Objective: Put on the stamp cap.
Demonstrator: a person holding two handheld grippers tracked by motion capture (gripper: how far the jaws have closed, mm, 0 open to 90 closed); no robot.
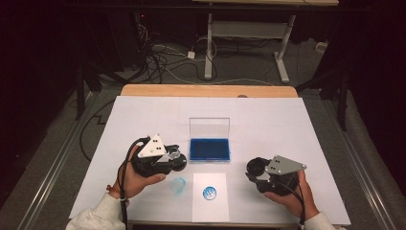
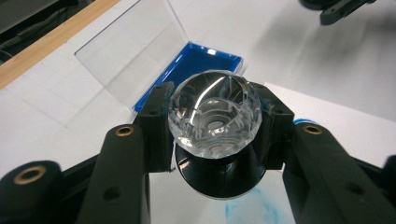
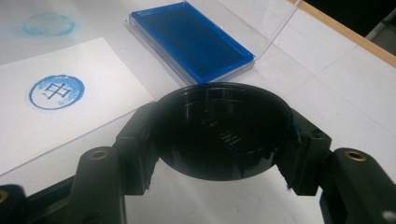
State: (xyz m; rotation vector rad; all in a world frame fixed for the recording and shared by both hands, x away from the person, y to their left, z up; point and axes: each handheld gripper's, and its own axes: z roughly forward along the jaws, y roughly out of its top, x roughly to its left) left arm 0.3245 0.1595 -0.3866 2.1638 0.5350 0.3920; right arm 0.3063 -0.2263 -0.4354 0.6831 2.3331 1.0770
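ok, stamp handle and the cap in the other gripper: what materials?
Stamp handle: clear faceted acrylic or glass, glossy; light refracts through its cut faces. Cap: black plastic by the look, glossy moulded cup with a reflective inner wall and some blue ink smears at the rim.

Table (image 1: 268,120) lit bright from overhead, room beyond it dark w/ murky floor. Soft shadows under both hands. Glare on the clear lid (image 2: 135,56) (near washed out). High view soft, low-res. Far corners blur in both gripper views.
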